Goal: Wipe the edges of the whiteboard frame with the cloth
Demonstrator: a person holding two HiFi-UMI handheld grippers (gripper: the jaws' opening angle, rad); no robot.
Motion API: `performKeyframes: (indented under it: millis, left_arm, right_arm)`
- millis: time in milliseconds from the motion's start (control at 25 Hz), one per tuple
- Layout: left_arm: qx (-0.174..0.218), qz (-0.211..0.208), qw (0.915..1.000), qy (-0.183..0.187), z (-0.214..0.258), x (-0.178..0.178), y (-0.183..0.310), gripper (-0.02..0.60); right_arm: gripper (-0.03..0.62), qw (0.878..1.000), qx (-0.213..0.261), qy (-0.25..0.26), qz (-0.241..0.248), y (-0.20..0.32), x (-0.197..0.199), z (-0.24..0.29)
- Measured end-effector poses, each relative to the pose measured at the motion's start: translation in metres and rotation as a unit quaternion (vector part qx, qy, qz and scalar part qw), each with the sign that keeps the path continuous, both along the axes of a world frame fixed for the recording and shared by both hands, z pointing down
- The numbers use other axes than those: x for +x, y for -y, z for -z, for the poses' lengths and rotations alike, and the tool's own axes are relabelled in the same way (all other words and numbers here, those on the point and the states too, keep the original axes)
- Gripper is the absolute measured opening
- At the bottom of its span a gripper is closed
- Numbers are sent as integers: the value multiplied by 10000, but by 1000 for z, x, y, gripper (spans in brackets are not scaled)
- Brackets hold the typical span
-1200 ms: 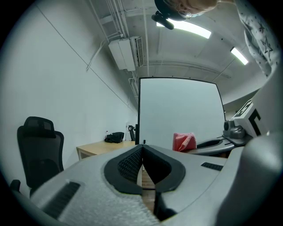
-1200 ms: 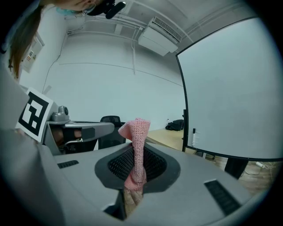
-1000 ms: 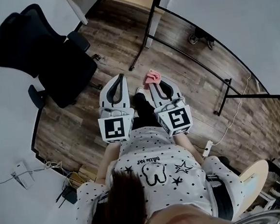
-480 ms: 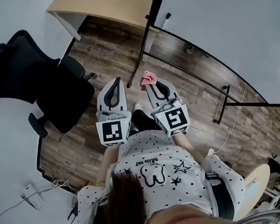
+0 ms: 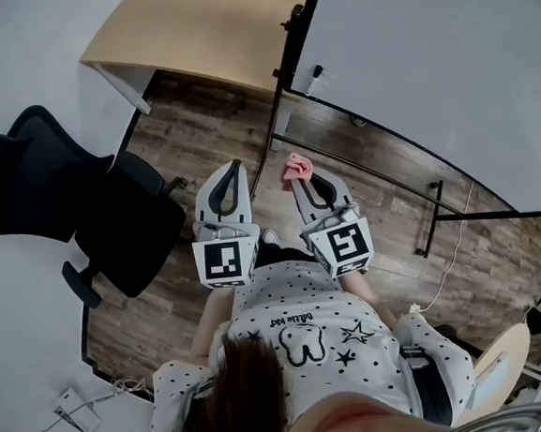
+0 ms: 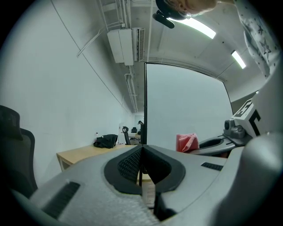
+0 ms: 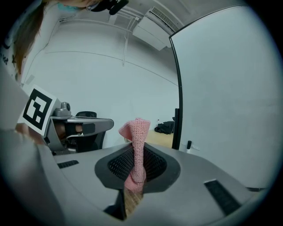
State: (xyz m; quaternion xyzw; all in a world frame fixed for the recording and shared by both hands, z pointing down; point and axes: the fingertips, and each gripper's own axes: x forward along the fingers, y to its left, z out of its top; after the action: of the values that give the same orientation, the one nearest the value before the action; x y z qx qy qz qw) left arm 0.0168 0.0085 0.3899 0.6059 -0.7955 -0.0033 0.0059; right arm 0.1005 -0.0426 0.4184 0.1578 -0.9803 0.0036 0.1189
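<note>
A pink cloth (image 5: pixel 295 169) sticks out of my right gripper (image 5: pixel 301 173), which is shut on it; in the right gripper view the cloth (image 7: pixel 136 148) stands pinched between the jaws. The whiteboard (image 5: pixel 445 63) stands ahead on the right, with its black frame edge (image 5: pixel 291 44) and lower rail just beyond the cloth; the same edge (image 7: pixel 177 106) shows upright in the right gripper view. My left gripper (image 5: pixel 230 172) is held beside the right one, shut with nothing in it. In the left gripper view the frame edge (image 6: pixel 145 103) lines up behind the closed jaws.
A black office chair (image 5: pixel 72 204) stands on the wooden floor to the left. A light wooden desk (image 5: pixel 207 28) sits behind the whiteboard's left side. Black stand legs (image 5: pixel 435 210) and a white cable (image 5: pixel 451 237) lie on the floor to the right.
The view has tilted up: the whiteboard and desk fill more of the frame. Both grippers have lifted slightly towards the frame edge, with the cloth still held.
</note>
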Motion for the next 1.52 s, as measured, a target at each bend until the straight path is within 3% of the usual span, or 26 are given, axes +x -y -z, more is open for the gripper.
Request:
performKeyframes:
  millis: [400,600,840,1160,1520]
  left_arm:
    - [45,-785,9969,-55,1,-58,71,15]
    - [152,-1430,9896,52,22,-93,107,15]
    - [214,-1903,9815,71,27,-126,131,15]
    - [241,-2452,9691,80,29,-138,155,15]
    - [196,-2689,9629,61,32,-132,166,15]
  right_arm:
    - [34,9968,-68,88,-787,55,-51,1]
    - [34,9915,28,259,-1272,75,-94,21]
    - [34,9855,64,251,-1674,89,-129,22]
    - [34,9763,42,316,-2140,102,-144,18]
    - [34,9732,83,369,-2267,117,-144,23]
